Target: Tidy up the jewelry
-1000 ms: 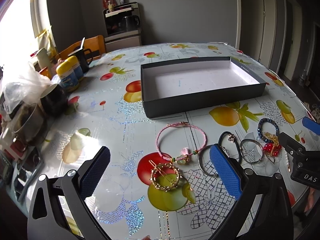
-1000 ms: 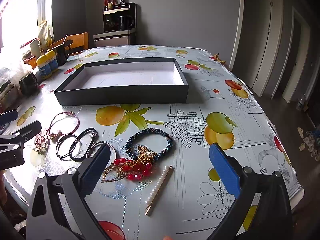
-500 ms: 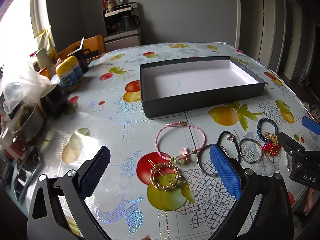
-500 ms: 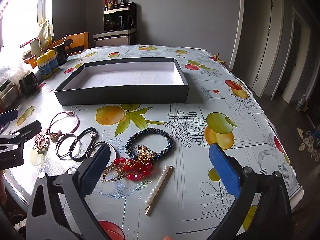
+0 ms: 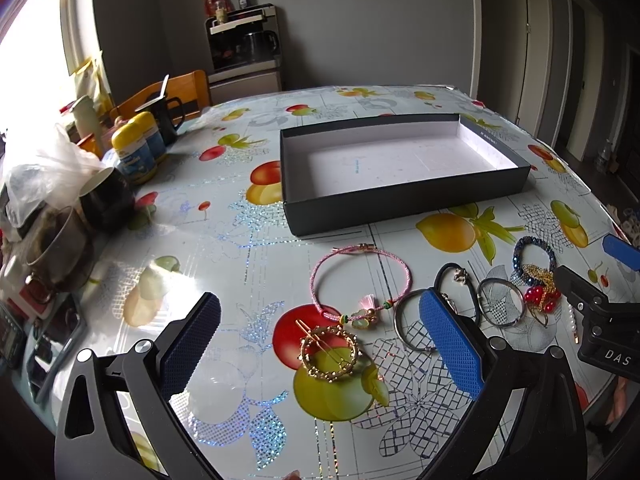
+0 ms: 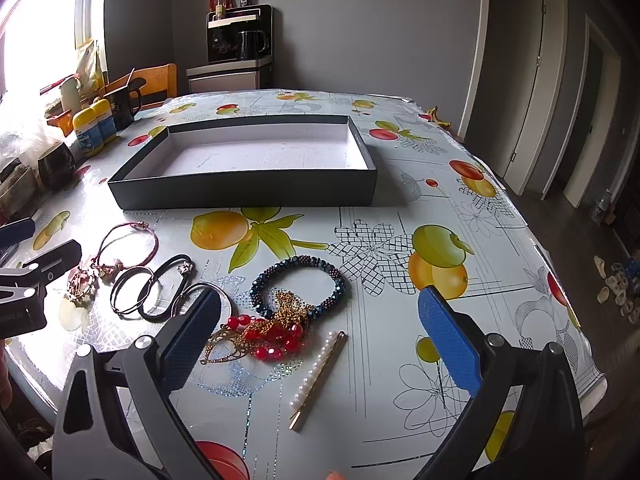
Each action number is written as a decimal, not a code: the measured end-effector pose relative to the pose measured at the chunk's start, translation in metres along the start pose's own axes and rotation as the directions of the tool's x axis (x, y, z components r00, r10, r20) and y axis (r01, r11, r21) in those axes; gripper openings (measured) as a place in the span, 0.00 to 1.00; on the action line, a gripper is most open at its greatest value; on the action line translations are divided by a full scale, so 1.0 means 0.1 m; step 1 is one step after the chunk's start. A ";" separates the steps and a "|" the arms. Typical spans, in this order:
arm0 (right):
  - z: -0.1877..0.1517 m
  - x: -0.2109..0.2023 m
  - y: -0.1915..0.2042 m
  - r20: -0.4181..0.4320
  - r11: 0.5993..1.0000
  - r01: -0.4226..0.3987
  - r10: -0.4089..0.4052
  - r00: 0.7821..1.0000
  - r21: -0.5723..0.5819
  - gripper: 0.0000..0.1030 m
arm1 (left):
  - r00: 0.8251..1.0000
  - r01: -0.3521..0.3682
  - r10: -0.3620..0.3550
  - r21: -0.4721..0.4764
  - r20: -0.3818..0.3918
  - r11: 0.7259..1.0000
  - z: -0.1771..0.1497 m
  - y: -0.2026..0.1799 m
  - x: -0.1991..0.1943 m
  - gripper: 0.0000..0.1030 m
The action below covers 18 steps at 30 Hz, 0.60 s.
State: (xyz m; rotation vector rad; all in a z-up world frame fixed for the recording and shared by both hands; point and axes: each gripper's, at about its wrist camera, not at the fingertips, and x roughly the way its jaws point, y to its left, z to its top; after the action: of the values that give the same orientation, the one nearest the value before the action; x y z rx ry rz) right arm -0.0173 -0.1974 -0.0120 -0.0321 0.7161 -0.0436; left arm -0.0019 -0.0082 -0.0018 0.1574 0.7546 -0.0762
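An empty dark box with a white inside (image 5: 404,196) (image 6: 248,190) sits mid-table. In front of it lie a pink cord bracelet (image 5: 360,280) (image 6: 128,248), a gold ring hair clip (image 5: 329,353), silver and black bangles (image 5: 460,300) (image 6: 156,292), a dark blue beaded bracelet (image 5: 534,256) (image 6: 298,286), red bead and gold chain jewelry (image 5: 540,296) (image 6: 268,332) and a pearl hair pin (image 6: 320,376). My left gripper (image 5: 320,344) is open above the gold clip. My right gripper (image 6: 320,336) is open above the red beads and pearl pin.
Cups, yellow-lidded bottles (image 5: 136,152) and a plastic bag (image 5: 44,172) crowd the table's left edge. A wooden chair (image 5: 172,96) and a coffee machine cabinet (image 5: 244,48) stand behind. The fruit-print tablecloth (image 6: 440,240) extends to the right, with doors beyond.
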 end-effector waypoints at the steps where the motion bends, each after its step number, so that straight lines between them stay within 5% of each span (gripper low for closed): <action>1: 0.00 0.00 0.00 -0.001 1.000 0.000 0.000 1.000 -0.001 0.95 | 1.000 0.000 0.000 0.000 0.000 1.000 0.00 -0.01 0.00 0.98; 18: 0.00 0.01 0.00 -0.003 1.000 0.002 -0.002 1.000 -0.002 0.95 | 1.000 0.011 -0.011 -0.004 0.004 1.000 0.00 0.01 0.00 0.98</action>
State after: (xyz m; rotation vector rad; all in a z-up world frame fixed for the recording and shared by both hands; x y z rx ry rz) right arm -0.0168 -0.1978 -0.0124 -0.0345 0.7188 -0.0451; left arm -0.0017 -0.0077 -0.0022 0.1490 0.7518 -0.0858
